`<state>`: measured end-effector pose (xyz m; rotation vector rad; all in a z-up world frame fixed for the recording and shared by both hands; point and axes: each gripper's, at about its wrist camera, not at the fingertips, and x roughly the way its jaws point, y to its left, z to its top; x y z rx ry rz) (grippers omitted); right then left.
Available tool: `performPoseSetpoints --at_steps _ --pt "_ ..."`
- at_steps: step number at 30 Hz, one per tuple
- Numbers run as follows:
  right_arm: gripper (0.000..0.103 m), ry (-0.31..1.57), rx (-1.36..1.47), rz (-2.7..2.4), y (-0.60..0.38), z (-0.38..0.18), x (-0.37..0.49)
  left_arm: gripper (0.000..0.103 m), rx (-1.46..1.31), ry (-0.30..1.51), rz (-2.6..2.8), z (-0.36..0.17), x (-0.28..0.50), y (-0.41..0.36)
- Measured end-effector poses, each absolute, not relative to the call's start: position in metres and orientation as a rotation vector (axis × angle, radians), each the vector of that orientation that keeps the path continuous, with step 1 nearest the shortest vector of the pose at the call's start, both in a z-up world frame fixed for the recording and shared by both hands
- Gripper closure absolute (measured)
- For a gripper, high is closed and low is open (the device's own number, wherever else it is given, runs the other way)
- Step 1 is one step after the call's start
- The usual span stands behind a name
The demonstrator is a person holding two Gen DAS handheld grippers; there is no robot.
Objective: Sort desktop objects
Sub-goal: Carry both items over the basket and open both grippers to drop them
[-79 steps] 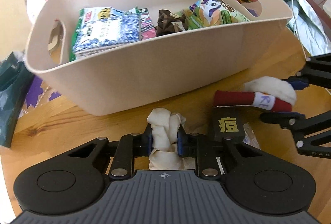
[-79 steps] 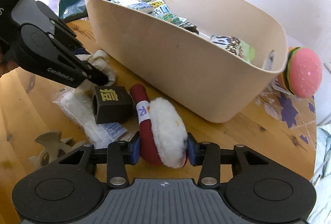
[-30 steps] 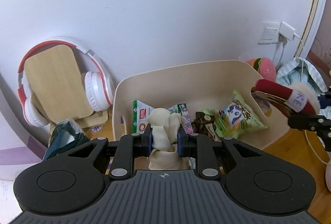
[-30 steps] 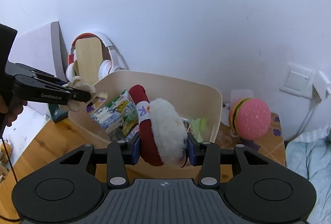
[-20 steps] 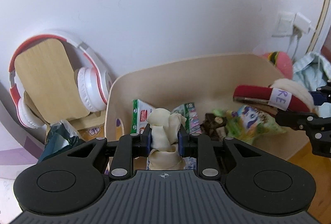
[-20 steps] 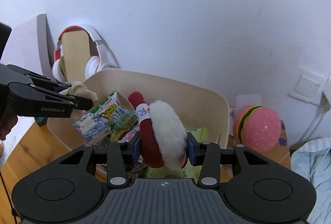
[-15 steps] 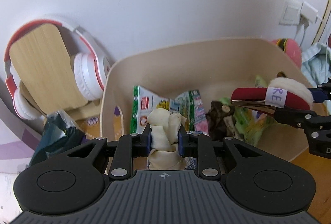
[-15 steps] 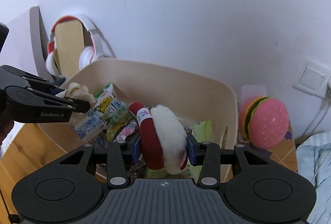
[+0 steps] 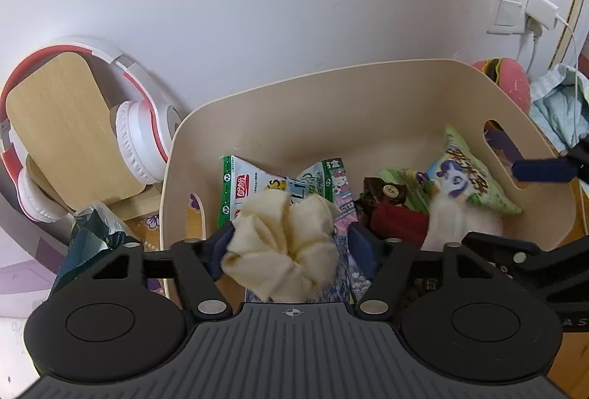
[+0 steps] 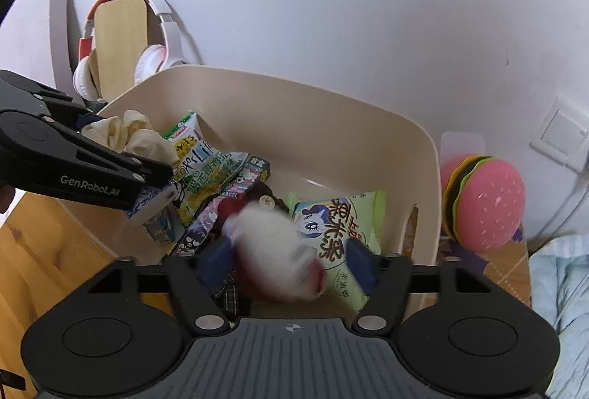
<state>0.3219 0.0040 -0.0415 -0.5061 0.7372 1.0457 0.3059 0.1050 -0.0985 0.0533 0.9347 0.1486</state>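
A beige basket (image 9: 368, 112) (image 10: 331, 126) holds several snack packets. My left gripper (image 9: 291, 240) is open above its left part, and the cream scrunchie (image 9: 283, 244) hangs loose between the spread jaws; it also shows in the right wrist view (image 10: 129, 137). My right gripper (image 10: 291, 259) is open above the basket's right part. The red and white plush (image 10: 279, 248) is blurred, dropping between its jaws. In the left wrist view the plush (image 9: 416, 218) lies among the packets.
Red and white headphones (image 9: 121, 126) hang on a wooden stand (image 9: 66, 126) left of the basket. A pink burger toy (image 10: 486, 200) sits to its right. A wall socket (image 9: 515, 12) with a charger and light blue cloth (image 10: 559, 292) are at the right.
Both grippers carried their objects from the table up over the basket. Both jaws have now opened; the plush is dropping into the basket and the scrunchie is loose.
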Motion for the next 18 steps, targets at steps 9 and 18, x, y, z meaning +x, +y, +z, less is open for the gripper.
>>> performPoseSetpoints --at_steps 9,18 --pt "0.014 0.683 -0.472 1.077 -0.018 -0.021 0.306 0.028 0.099 0.869 0.078 -0.076 0.280 0.098" --pt "0.006 0.642 -0.459 1.106 -0.057 -0.010 0.270 0.027 0.131 0.816 0.046 -0.061 0.250 0.094"
